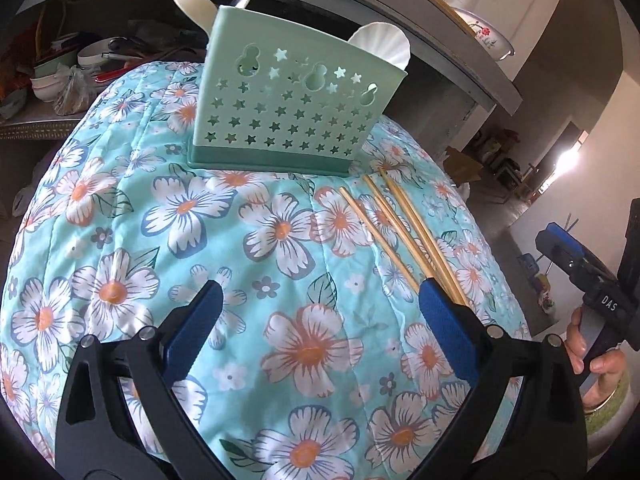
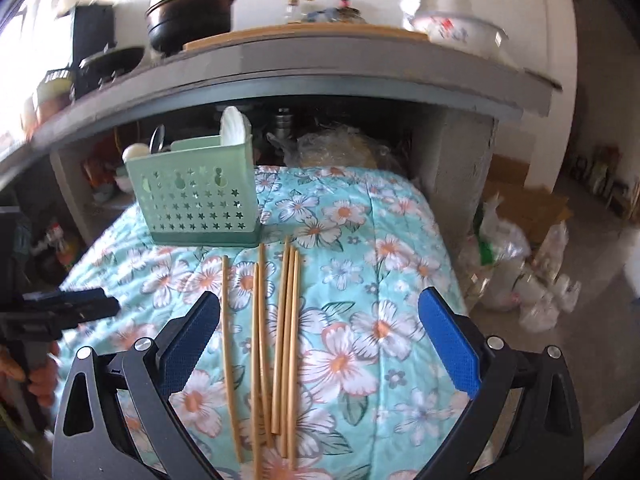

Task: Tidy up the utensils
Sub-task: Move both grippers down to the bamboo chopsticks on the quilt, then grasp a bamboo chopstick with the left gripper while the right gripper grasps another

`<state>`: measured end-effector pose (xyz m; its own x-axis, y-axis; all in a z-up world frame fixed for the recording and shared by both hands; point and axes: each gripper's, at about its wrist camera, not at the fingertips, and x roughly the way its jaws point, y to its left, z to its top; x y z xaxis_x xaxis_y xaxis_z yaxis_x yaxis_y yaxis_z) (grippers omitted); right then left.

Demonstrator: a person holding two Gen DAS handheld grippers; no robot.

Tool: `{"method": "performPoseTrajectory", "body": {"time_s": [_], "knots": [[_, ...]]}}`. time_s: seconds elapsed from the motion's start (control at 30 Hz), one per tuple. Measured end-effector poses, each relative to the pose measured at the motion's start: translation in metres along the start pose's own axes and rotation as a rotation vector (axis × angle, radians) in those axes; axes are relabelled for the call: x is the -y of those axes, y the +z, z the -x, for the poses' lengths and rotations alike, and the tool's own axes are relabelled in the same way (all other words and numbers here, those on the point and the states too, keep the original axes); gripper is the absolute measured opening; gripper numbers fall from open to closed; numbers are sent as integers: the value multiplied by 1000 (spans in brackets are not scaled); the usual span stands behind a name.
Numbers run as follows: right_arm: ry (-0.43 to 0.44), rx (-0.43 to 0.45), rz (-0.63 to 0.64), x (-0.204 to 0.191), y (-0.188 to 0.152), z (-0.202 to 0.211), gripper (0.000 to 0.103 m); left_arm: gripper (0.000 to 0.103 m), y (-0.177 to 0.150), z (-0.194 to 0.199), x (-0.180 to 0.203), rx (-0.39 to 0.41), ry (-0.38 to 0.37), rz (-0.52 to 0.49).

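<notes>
Spread wide over floral quilted cloth (image 2: 360,240): right gripper (image 2: 320,344) above loose bamboo chopsticks (image 2: 284,340), mint star-cut plastic utensil holder (image 2: 196,204) beyond; left gripper (image 1: 320,328) likewise agape.

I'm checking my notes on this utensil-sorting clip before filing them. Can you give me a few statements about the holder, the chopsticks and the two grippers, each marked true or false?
1. The chopsticks lie loose on the floral cloth. True.
2. The green holder lies tipped on its side. False: it stands upright on the cloth.
3. White spoons already stand in the holder. True.
4. The right gripper is shut on a chopstick. False: its jaws are wide open, with the chopsticks lying on the cloth between them.
5. The left gripper is open and holds nothing. True.
</notes>
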<state>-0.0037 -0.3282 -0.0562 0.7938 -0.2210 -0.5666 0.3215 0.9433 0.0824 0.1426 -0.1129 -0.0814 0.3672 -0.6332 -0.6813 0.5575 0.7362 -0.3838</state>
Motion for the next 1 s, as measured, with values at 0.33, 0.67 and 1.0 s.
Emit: {"method": "performPoseTrajectory", "body": {"time_s": [0.33,0.67,1.0], "knots": [[78,-130,-161,18,-12,-42,80,93,17,-44,41,-70,-113,-23],[335,-378,-296,29,-17,-97,49,45,30,-103,46,-191,-175,76],[401,-460,-350,21,-27,-137,31,13,36,-132,28,-225,-150,195]]}}
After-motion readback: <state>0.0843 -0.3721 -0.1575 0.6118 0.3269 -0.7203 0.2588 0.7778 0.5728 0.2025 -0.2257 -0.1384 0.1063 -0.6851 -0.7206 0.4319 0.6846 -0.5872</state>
